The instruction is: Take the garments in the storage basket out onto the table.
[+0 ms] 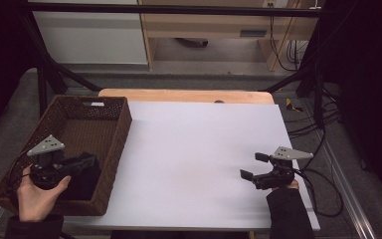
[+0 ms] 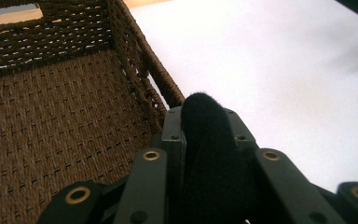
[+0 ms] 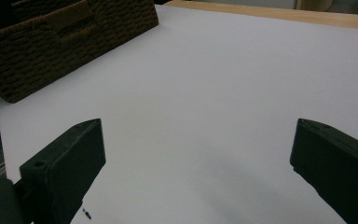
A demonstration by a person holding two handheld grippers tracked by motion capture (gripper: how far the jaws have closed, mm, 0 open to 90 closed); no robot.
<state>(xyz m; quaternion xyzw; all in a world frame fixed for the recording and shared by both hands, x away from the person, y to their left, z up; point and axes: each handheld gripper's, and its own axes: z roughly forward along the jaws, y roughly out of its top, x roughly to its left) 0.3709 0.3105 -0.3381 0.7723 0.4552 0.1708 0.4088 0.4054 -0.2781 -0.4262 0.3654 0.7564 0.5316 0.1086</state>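
Left gripper [image 1: 87, 162] near me, over brown basket [image 1: 122, 127], jaws squeezing soft black cloth [image 2: 205, 154]. Cloth fuzzy, dark, bunched up, hanging into basket's near corner. Looks like dropping step: best to go low over basket floor, keep away from wall, then let go, so cloth lands inside. Right gripper [image 1: 253, 167] resting low on white table cover [image 1: 194, 149], jaws spread wide, holding nothing. Cover smooth, flat, bare. Basket woven, bumpy, box-shaped, with handle hole at far end. Wooden table edge [image 1: 184, 95] behind.
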